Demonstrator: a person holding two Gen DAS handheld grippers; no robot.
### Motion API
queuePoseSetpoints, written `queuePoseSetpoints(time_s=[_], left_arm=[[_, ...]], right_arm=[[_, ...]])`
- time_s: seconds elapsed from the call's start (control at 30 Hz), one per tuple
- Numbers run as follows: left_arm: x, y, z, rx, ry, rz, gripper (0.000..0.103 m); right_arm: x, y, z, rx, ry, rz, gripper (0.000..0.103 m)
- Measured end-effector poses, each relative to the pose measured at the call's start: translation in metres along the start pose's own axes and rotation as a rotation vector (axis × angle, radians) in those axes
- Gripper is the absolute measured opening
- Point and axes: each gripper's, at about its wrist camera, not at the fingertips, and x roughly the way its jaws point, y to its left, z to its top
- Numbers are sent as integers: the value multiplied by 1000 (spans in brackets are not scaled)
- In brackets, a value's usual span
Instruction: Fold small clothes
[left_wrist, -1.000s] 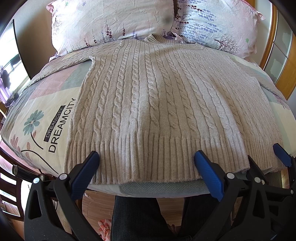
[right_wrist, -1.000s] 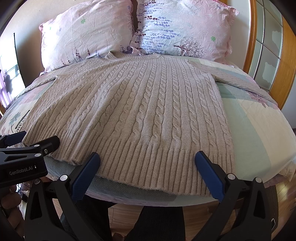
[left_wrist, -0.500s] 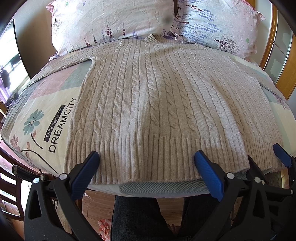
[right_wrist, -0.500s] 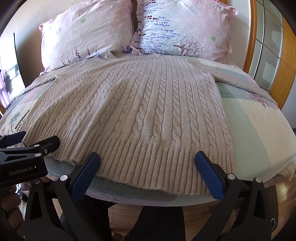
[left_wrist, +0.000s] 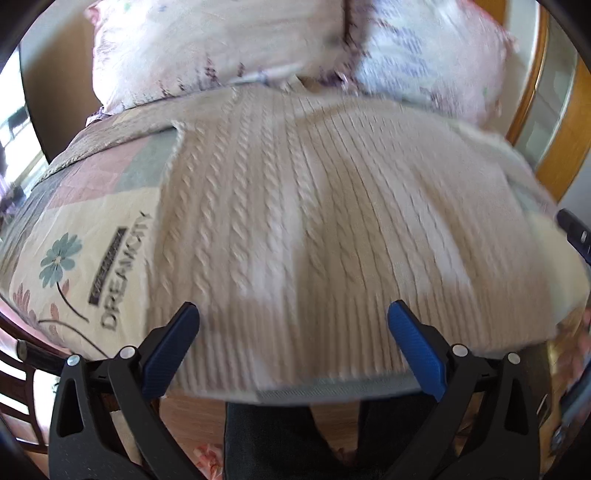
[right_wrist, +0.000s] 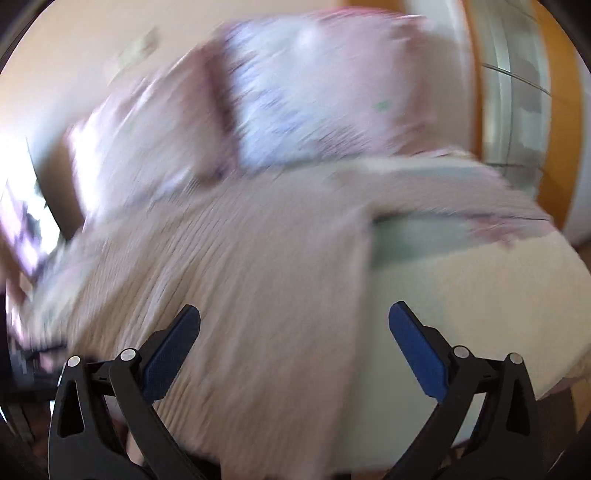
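A beige cable-knit sweater (left_wrist: 314, 221) lies flat on the bed, front up, neck toward the pillows, ribbed hem at the near edge. My left gripper (left_wrist: 291, 332) is open and empty, its blue pads over the hem. My right gripper (right_wrist: 293, 332) is open and empty, over the sweater's right side (right_wrist: 240, 295) near its edge. Its tip shows in the left wrist view (left_wrist: 574, 236) at the far right. Both views are blurred by motion.
Two pink floral pillows (left_wrist: 221, 48) lean at the head of the bed. The patterned bedsheet (left_wrist: 85, 243) shows on the left and the right (right_wrist: 480, 288). A wooden frame with glass panels (right_wrist: 517, 92) stands at the right. The person's dark trousers (left_wrist: 277, 443) are below the bed edge.
Both grippers have started to move: both views are now blurred. The right gripper has swung right and forward over the sweater's right edge. The sweater lies as before.
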Motion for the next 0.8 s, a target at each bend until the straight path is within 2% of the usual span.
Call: queuePoseSetpoints(time_s=[0.07,0.1,0.17,0.2,0.23,0.27,0.3,0.33,0.43,0.53,0.63,0.67,0.73,0.8], left_arm=[[-2,29,21,-84,-39,-52,101],[-1,46,31,-136,-59,-97,101],[0,78,46,-236,-114,-199,101],[2,93,52,-289,-134,-226,101],[5,109,59,-338,-155,-229,101],[8,121,65,-358,-179,-225,101],[10,132,70,-360,-207,-224,101],[13,142,77,-347,-228,-208,101],[31,167,100,-334,-200,-57,101],[44,197,113,-385,-174,26,101],[52,231,120,-475,-165,22,101],[53,241,122,-506,-178,10,101],[54,258,126,-557,-198,-9,101],[51,271,127,-584,-219,-9,101]], right_arm=[[1,-70,42,195,-64,-81,101],[4,-94,52,257,-70,-106,91],[22,-168,78,449,-55,-198,75],[30,-195,84,518,-40,-235,68],[40,-230,88,617,-17,-278,65],[45,-246,89,663,-5,-287,57],[55,-279,88,770,18,-306,51],[63,-296,87,825,32,-321,50],[80,-329,79,943,48,-308,41],[88,-332,84,951,19,-304,38],[92,-338,84,969,-9,-318,26],[94,-339,85,965,-21,-334,10],[101,-348,91,956,-11,-332,8],[95,-332,105,888,-51,-374,7]])
